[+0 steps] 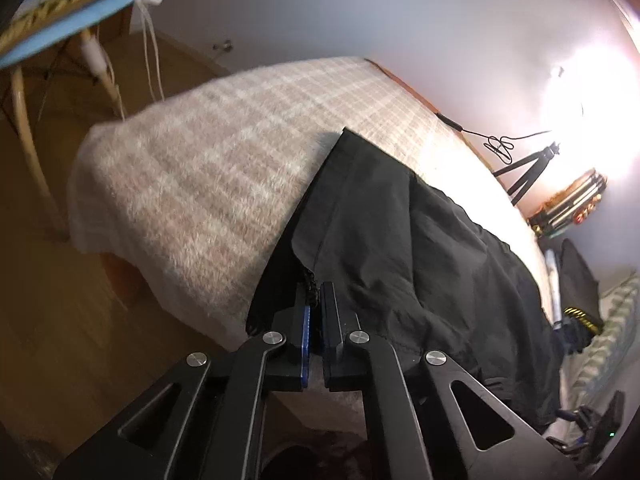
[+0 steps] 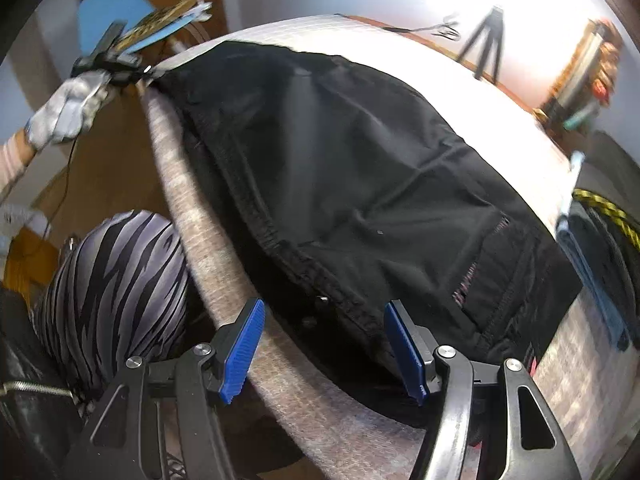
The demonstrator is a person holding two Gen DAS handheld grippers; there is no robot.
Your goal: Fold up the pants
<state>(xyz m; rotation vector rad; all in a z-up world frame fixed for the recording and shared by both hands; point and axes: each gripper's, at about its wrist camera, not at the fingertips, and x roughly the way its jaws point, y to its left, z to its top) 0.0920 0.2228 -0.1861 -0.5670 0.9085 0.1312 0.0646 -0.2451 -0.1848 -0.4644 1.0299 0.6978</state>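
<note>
Meanwhile, left hand-held gripper (image 1: 314,300) pinches the black pants (image 1: 404,240) (waistband edge); right hand-held gripper (image 2: 324,344) gapes wide.

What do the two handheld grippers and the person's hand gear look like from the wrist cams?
Both grippers are black, with linkage arms that have triangular cut-outs and silver round pivot pins. The left gripper and right gripper carry blue fingers; the right one's pads are ribbed. The left hand wears a light grey-white glove over a pale sleeve cuff, with a thin dark cable hanging below.
</note>
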